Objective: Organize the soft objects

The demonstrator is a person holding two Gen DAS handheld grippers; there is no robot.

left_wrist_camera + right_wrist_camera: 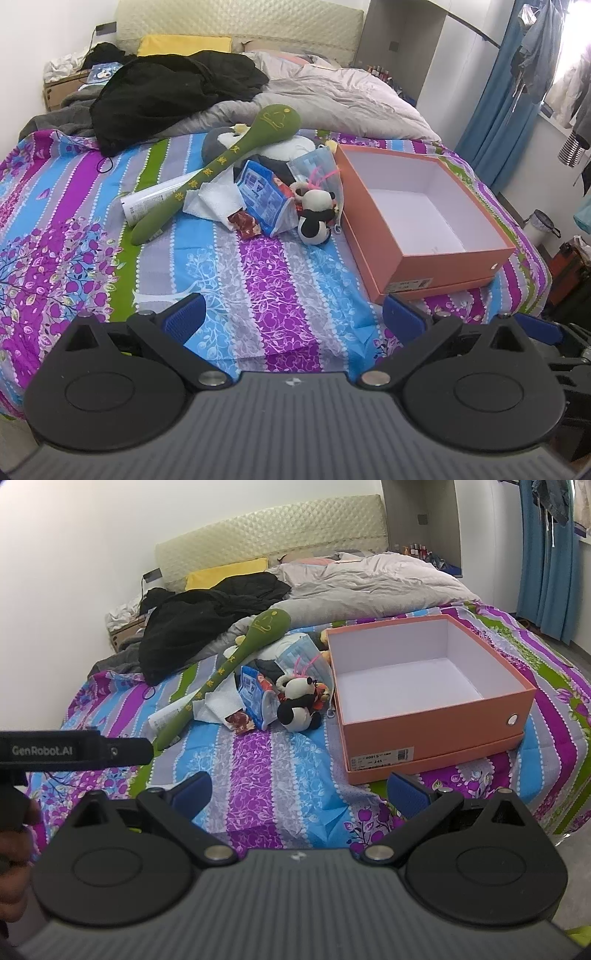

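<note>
- The right gripper hovers over the striped floral bedsheet, its jaws spread wide with nothing between them.
- An orange box, open and white inside, sits on the bed to the right.
- Just left of the box lies a pile: a panda plush, a blue packet and a long green plush.
- The left gripper enters at the left edge, held by a hand.

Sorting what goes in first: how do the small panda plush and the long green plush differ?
The panda plush is black and white, short and rounded; the green plush is long and spoon-shaped with yellow characters. The panda sits beside the orange box; the green one lies aslant across the pile, farther from the box. Both rest on the bed, ungripped.
</note>
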